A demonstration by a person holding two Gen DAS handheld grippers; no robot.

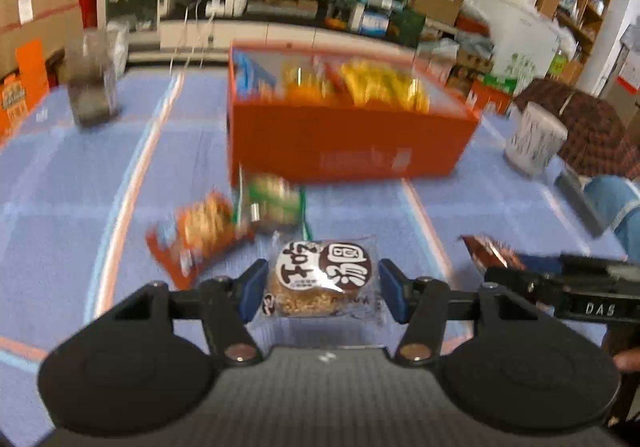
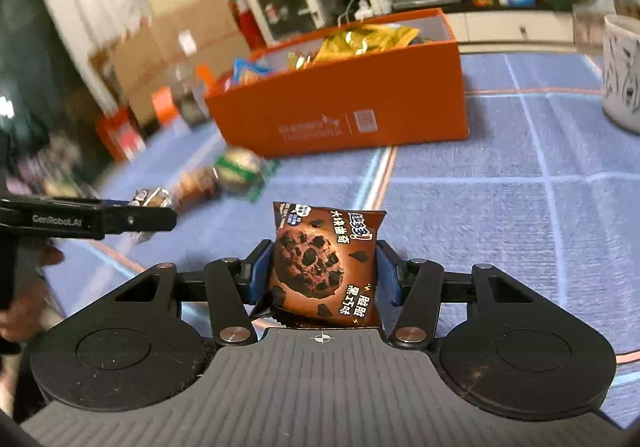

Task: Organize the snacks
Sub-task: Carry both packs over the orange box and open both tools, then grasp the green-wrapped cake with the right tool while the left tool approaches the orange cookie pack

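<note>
- Two packets are in my grip at once: the left gripper is clamped on a clear-wrapped round crispy noodle cake with a brown and white label, and the right gripper is clamped on a brown foil chocolate-cookie packet.
- Both packets hang clear of the blue checked worktop.
- What matters next is that the open orange cardboard box, already holding yellow and blue snack bags, lies straight ahead on the far side of both grippers.
- Its long side faces me.
- I judge neither hand clearly nearer.
- Still loose near the box: an orange snack bag and a green snack bag, touching.
</note>
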